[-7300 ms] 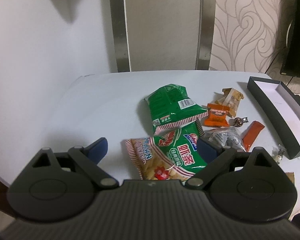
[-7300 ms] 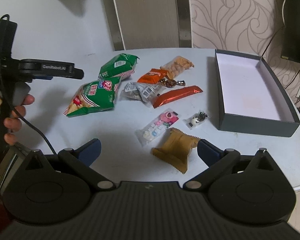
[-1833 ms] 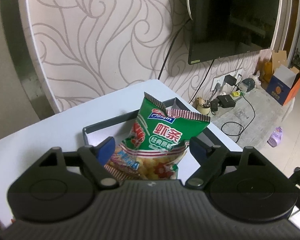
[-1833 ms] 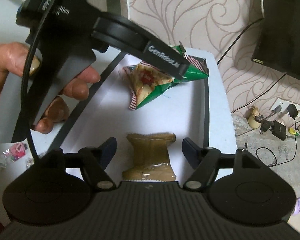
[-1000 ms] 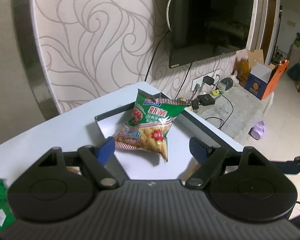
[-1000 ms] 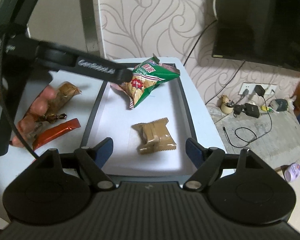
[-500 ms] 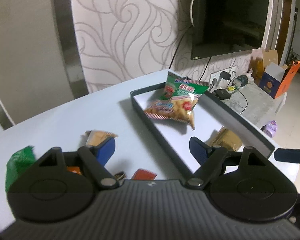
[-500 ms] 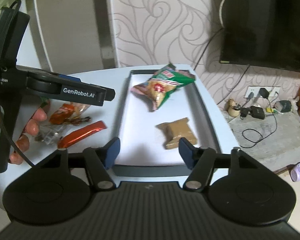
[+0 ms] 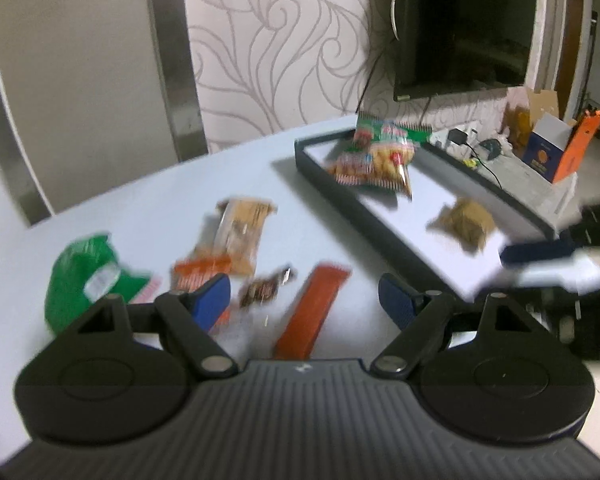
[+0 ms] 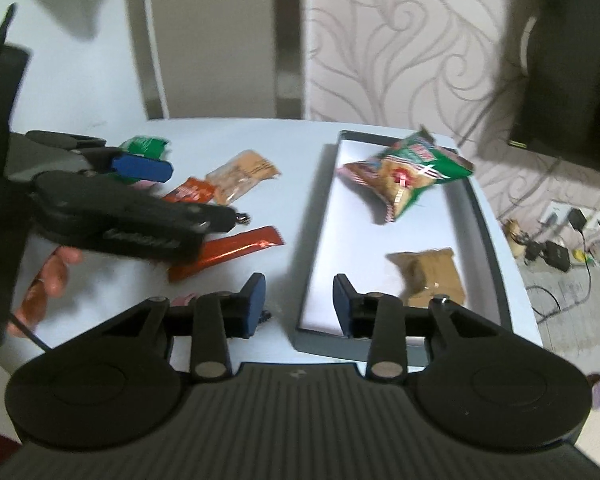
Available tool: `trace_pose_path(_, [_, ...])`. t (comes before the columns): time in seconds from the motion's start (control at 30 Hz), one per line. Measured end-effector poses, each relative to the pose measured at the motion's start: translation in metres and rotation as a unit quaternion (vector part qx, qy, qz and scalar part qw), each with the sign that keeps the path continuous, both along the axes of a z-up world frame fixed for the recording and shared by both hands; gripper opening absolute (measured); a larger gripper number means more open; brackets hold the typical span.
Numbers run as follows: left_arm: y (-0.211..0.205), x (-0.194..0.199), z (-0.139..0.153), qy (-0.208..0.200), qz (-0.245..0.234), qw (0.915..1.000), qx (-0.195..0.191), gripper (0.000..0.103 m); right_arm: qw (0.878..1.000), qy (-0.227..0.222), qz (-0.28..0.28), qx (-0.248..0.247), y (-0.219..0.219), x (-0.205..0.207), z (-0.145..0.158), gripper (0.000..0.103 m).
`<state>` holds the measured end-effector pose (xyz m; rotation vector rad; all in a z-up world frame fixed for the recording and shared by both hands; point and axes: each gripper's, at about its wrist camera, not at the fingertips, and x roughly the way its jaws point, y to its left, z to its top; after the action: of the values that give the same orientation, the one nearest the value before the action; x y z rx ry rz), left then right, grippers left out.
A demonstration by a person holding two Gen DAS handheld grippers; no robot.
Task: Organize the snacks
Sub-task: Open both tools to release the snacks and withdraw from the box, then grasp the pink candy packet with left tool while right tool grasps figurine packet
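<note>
Left claw (image 9: 304, 300) is hanging wide and empty; ahead, I'm eyeing the orange bar (image 9: 312, 312), light, crinkly and slippery, best pinched mid-length.

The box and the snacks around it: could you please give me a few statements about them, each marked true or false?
1. The green shrimp-stick bag lies inside the dark box. True.
2. The brown packet sits on the table outside the box. False: it lies in the box.
3. The long orange bar is still on the table. True.
4. The left gripper holds a snack. False: its jaws are open and empty.
</note>
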<state>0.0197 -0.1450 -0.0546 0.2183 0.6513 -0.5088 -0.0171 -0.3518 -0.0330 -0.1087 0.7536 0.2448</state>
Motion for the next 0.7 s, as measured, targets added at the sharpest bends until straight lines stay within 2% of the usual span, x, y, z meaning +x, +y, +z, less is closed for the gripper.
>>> trace_pose_path(0.13, [0.021, -0.029, -0.026, -0.003, -0.029, 0.9994, 0.019, 0.083, 0.999, 0.012, 0.030, -0.016, 0.004, 0.001, -0.007, 0.043])
trace_pose_path(0.3, [0.007, -0.041, -0.049, 0.010, -0.049, 0.9977, 0.045, 0.083, 0.997, 0.035, 0.064, -0.009, 0.010, 0.010, -0.021, 0.042])
trace_pose_path(0.47, [0.002, -0.041, -0.060, 0.016, -0.057, 0.9973, 0.044, 0.084, 0.992, 0.050, 0.112, -0.018, 0.025, 0.016, -0.027, 0.041])
trace_pose_path(0.53, [0.002, -0.035, -0.062, 0.021, -0.059, 0.9976, 0.029, 0.083, 0.991, 0.060, 0.119, -0.023, 0.029, 0.018, -0.032, 0.041])
trace_pose_path(0.57, [0.003, -0.031, -0.062, 0.028, -0.059, 0.9976, 0.022, 0.079, 0.990, 0.064, 0.119, -0.024, 0.029, 0.018, -0.035, 0.042])
trace_pose_path(0.6, [0.003, -0.029, -0.062, 0.027, -0.056, 0.9979, 0.020, 0.070, 0.990, 0.069, 0.118, -0.025, 0.030, 0.019, -0.037, 0.042])
trace_pose_path(0.63, [0.003, -0.027, -0.061, 0.025, -0.059, 0.9977, 0.019, 0.067, 0.990, 0.073, 0.115, -0.026, 0.031, 0.020, -0.040, 0.042])
trace_pose_path(0.7, [0.004, -0.025, -0.059, 0.023, -0.063, 0.9976, 0.019, 0.040, 0.990, 0.079, 0.110, -0.026, 0.030, 0.020, -0.042, 0.042])
